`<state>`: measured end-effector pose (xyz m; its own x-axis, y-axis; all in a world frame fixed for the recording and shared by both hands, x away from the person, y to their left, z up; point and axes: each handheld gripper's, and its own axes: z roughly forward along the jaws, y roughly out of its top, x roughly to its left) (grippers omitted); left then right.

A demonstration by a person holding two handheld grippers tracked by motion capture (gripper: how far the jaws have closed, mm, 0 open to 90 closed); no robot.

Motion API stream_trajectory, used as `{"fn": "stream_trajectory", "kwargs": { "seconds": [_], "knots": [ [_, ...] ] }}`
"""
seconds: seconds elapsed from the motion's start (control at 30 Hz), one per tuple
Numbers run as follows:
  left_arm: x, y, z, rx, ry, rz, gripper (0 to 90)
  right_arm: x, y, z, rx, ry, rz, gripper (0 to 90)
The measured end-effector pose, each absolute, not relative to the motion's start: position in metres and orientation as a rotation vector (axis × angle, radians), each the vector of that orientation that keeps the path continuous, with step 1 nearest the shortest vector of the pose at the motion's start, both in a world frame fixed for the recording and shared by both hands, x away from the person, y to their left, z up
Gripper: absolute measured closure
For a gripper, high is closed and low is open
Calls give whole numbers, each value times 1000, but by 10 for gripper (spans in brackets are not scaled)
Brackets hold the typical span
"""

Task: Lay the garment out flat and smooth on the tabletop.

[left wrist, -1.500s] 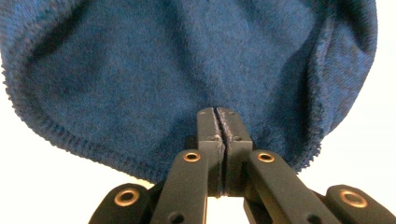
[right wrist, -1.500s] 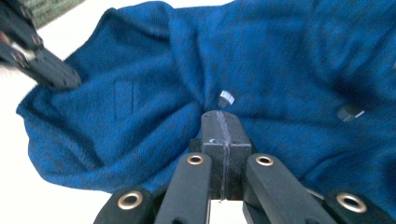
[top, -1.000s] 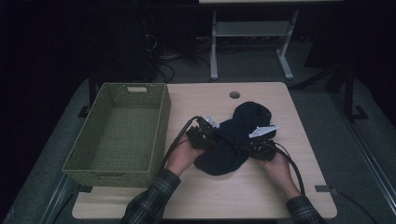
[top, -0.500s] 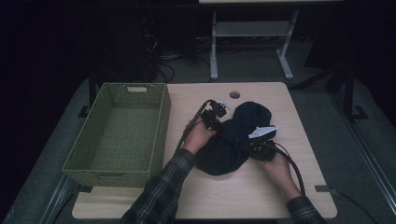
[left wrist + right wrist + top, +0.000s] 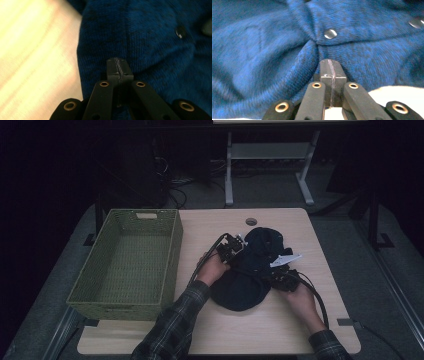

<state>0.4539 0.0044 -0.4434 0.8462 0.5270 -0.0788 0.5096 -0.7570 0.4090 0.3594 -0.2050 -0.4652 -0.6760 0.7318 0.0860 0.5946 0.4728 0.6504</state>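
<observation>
Left tool [image 5: 117, 67] closed, pinching nothing visible; right tool [image 5: 331, 68] likewise. Risk: blue knit garment [image 5: 250, 275] slips, bunches on worktop [image 5: 300, 330], missing basket [image 5: 172, 245].

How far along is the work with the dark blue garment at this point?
Early to midway. The dark blue knitted garment with metal snaps lies bunched on the light wooden table, partly gathered, not neatly folded. In hand: the left hand-held gripper and the right hand-held gripper are both at the fabric with jaws closed; whether cloth is pinched between them is unclear. Left, probably: finishing the fold; the green woven basket holds nothing.
</observation>
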Motion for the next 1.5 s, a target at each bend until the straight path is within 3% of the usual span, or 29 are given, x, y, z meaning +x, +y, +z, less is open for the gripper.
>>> {"fn": "stream_trajectory", "kwargs": {
  "seconds": [0.57, 0.8, 1.17, 1.5],
  "knots": [
    [381, 19, -448, 2528, 705, -29, 900, 361, -218, -464, 1197, 2493, 962, 898],
    [379, 27, -443, 2516, 697, -46, 894, 361, -219, -464, 1200, 2491, 958, 892],
    [416, 58, -406, 2418, 863, 120, 725, 350, -220, -446, 1189, 2518, 1089, 675],
    [453, 66, -404, 2396, 985, 186, 581, 340, -183, -440, 1036, 2627, 1141, 510]
  ]
}}
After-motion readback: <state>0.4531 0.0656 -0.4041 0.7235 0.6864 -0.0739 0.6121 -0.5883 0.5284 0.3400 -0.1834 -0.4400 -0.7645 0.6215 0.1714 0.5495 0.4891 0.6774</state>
